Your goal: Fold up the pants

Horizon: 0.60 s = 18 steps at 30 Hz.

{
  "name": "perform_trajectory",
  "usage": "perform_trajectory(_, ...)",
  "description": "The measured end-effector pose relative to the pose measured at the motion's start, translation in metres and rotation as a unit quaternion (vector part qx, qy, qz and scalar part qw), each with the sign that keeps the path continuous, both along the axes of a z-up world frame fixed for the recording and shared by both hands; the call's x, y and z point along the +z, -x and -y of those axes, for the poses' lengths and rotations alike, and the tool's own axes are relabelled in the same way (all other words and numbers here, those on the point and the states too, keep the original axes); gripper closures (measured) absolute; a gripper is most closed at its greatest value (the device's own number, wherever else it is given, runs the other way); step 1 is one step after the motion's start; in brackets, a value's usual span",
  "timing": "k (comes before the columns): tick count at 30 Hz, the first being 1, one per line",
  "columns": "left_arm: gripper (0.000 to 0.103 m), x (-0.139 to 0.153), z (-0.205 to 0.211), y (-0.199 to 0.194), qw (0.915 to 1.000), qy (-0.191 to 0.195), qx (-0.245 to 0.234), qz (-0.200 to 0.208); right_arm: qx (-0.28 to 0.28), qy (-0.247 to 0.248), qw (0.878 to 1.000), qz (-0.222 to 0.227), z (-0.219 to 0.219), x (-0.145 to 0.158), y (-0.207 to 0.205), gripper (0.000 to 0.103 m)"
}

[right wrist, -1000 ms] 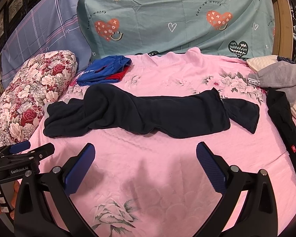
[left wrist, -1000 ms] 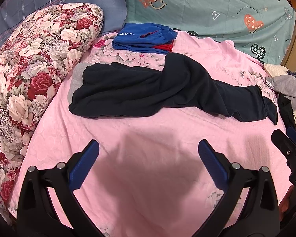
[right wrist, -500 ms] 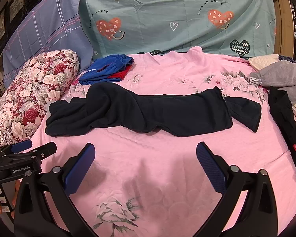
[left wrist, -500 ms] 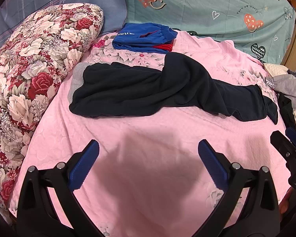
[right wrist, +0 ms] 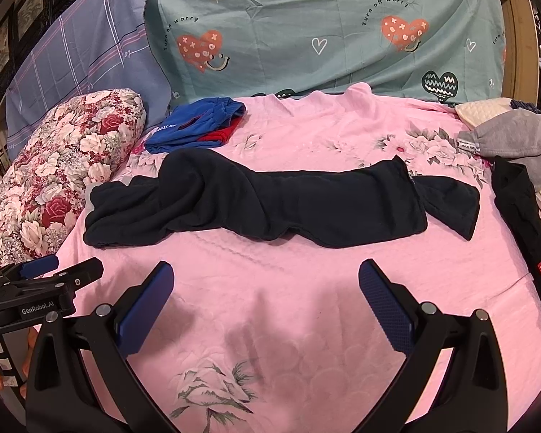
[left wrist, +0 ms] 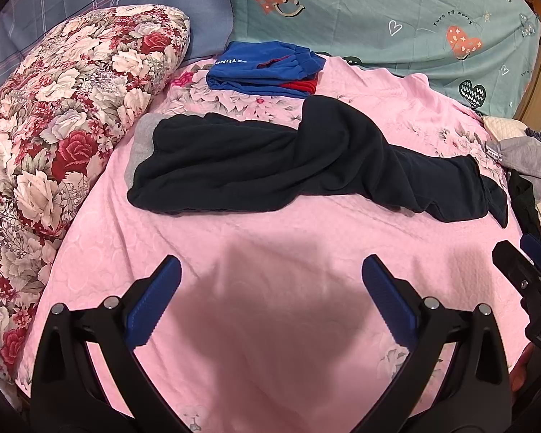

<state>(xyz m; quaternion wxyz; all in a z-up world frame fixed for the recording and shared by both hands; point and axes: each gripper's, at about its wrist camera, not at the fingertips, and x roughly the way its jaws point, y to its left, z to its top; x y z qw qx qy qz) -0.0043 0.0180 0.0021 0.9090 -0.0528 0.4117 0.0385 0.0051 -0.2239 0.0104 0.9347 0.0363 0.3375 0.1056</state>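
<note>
A: Status?
B: Left gripper (left wrist: 270,288) and right gripper (right wrist: 267,292) both spread, empty, above the bed's (right wrist: 306,288) near edge. Dark pants (right wrist: 270,202) lie lengthwise mid-bed, legs overlapped.
A: Procedure?
B: Pinch waistband and cuffs together; smooth bunching before folding.

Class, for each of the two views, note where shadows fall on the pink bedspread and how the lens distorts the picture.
Left wrist view: a broad soft shadow lies on the pink bedspread between the open left hand-held gripper; bed edges bow, corners black. Right wrist view: a fainter shadow beneath the open right hand-held gripper; same fisheye curving; dark pants sharp.
</note>
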Motion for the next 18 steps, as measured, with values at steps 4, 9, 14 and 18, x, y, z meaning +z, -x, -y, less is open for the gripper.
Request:
perform_trajectory(4,0.002,-0.001,-0.002,0.0,1.0,0.0,0.0,-0.002,-0.002,-0.001,1.0,-0.002,0.0,-0.001,-0.001,0.001)
perform_trajectory(9,0.002,-0.003,-0.012,-0.008,1.0,-0.001,0.0,-0.003,-0.003,0.004,1.0,-0.009,0.007,-0.004,-0.007,0.001)
perform_trajectory(14,0.002,-0.022,-0.082,-0.038,0.9944,0.088,0.031,-0.049,-0.087,-0.018,0.995,-0.049,0.062,-0.019,-0.028,0.001)
perform_trajectory(18,0.004,-0.039,-0.141,-0.061,0.9902,0.084,0.086,-0.071,-0.161,-0.024,0.984,-0.067,0.105,-0.033,-0.036,0.001)
